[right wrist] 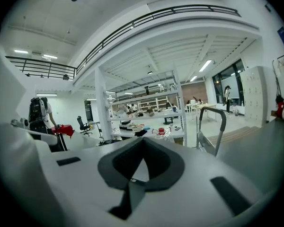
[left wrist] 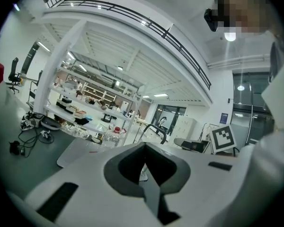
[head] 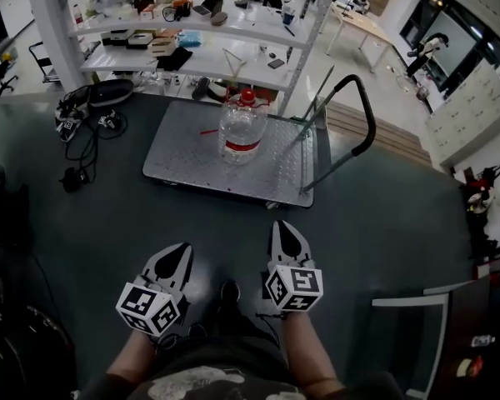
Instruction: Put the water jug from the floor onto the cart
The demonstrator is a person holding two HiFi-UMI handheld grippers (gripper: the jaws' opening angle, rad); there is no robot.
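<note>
Dark floor fills most of the head view. White shelf rack runs across the top, cluttered. Flat metal cart sits centre frame, with its black push handle up at the right end. Water jug stands upright on the cart deck, toward the far edge, red cap and red label band. It is also seen small past the jaw tips in the left gripper view and the right gripper view. Cable tangle lies on the floor left of the cart.

Left gripper, lower left of centre: fingers together, tips meeting, nothing between them. Same in its own view.

Right gripper, lower centre: fingers closed tip to tip and empty. Same in its own view.

Both grippers point toward the cart, well short of it, touching nothing.
</note>
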